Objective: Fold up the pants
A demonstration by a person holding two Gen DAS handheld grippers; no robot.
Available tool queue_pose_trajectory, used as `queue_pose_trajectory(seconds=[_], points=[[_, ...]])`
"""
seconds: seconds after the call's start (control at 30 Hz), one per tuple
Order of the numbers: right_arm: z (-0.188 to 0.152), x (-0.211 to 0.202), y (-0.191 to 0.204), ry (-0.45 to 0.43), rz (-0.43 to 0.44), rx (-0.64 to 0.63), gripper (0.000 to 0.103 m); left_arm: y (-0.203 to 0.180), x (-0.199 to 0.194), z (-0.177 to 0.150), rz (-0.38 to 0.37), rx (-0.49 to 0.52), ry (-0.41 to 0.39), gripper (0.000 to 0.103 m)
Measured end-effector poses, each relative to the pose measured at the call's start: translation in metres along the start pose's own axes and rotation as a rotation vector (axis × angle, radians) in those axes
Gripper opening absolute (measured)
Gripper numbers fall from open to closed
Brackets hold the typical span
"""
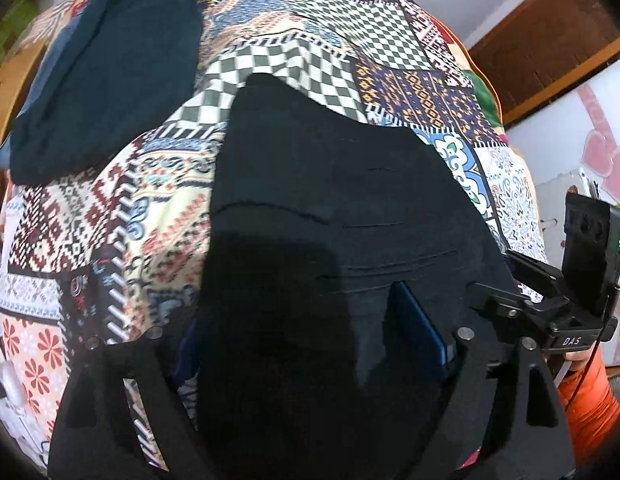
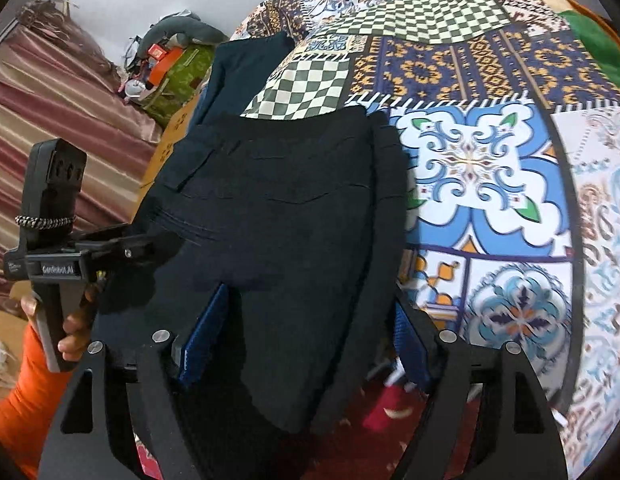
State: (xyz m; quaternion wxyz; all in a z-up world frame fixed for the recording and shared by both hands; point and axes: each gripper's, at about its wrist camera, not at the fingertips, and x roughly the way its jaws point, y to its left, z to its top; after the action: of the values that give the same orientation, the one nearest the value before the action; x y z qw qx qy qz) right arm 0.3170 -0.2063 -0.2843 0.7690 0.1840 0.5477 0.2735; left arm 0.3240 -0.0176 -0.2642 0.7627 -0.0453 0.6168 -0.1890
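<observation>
**Pants folded down to a compact stack; little seems left**

Nearest you, both tools sit low over the pants (image 2: 277,208). Your left hand-held gripper (image 1: 310,344) has its jaws spread wide, with dark cloth lying between the blue pads; nothing is pinched there that you can see. Your right hand-held gripper (image 2: 305,344) is likewise parted, the near edge of the pants running between its pads, no squeeze visible.

The pants lie on the bed (image 2: 490,168), on its patchwork cover, as a squarish bundle of several layers, pocket flap up. That reads as the main folds done. What may remain is a last tidy or a final halving; you'd judge that from the bundle's bulk.

Beyond the pants, towards the bed's far left edge, a second dark garment (image 1: 105,76) lies folded flat, apart from them.
</observation>
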Motion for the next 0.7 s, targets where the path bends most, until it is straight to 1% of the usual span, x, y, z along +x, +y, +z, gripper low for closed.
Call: queue_pose_trajectory(seconds=[0.07,0.13,0.17,0.2,0.23,0.27,0.3,0.37,0.4,0.5,0.63,0.7], points=[[0.001,0.001,0.002,0.007,0.005,0.008,0.065,-0.004,0.001,0.002,0.004,0.021,-0.005,0.080],[0.002,0.001,0.001,0.010,0.014,0.016,0.058,-0.006,-0.003,0.000,0.011,0.034,-0.022,0.072],[0.002,0.000,0.001,0.009,0.015,0.021,0.053,-0.007,-0.006,-0.001,0.013,0.037,-0.032,0.070],[0.003,-0.002,0.001,0.008,0.016,0.019,0.046,-0.007,-0.008,-0.001,0.016,0.041,-0.039,0.066],[0.003,-0.004,0.002,0.001,0.009,0.012,0.043,-0.007,-0.010,-0.003,0.025,0.048,-0.049,0.060],[0.004,-0.008,0.004,-0.015,-0.008,-0.001,0.033,-0.008,-0.013,-0.004,0.036,0.055,-0.057,0.058],[0.006,-0.011,0.007,-0.025,-0.016,-0.013,0.027,-0.010,-0.016,-0.005,0.045,0.066,-0.064,0.052],[0.007,-0.015,0.011,-0.038,-0.019,-0.029,0.024,-0.013,-0.023,-0.006,0.066,0.084,-0.080,0.045],[0.008,-0.017,0.016,-0.051,-0.027,-0.046,0.023,-0.014,-0.027,-0.007,0.080,0.092,-0.091,0.038],[0.012,-0.025,0.032,-0.090,-0.052,-0.109,0.021,-0.017,-0.042,-0.008,0.081,0.107,-0.132,0.031],[0.025,-0.034,0.055,-0.142,-0.060,-0.174,0.020,-0.023,-0.071,-0.008,0.130,0.152,-0.232,0.027],[0.036,-0.042,0.069,-0.181,-0.068,-0.219,0.020,-0.020,-0.084,-0.005,0.144,0.147,-0.273,0.027]])
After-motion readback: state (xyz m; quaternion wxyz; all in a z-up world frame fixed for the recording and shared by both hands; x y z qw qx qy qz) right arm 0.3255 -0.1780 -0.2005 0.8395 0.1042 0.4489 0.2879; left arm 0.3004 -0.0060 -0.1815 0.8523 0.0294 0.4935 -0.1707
